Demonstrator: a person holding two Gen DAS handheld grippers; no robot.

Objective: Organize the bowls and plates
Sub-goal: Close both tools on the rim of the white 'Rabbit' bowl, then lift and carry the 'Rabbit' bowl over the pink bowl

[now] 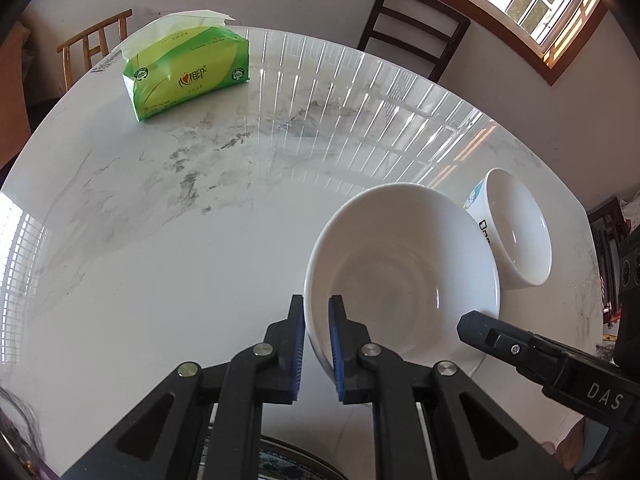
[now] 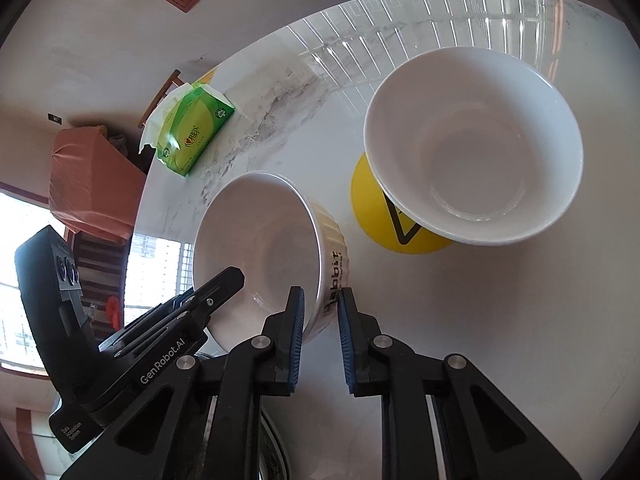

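- Left tongs [image 1: 317,344] pinch the plain bowl's [image 1: 400,264] rim.
- Right tongs [image 2: 319,340] pinch the lettered bowl's [image 2: 264,248] rim.
- Thin rim grips: either bowl could swing loose and chip.

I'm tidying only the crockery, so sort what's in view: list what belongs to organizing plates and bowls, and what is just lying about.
Job: wide white bowl in the left gripper; smaller printed bowl behind it; ribbed lettered bowl in the right gripper; plain bowl on the yellow mat.
Lying about: green tissue pack; yellow mat; dark chair beyond the table.
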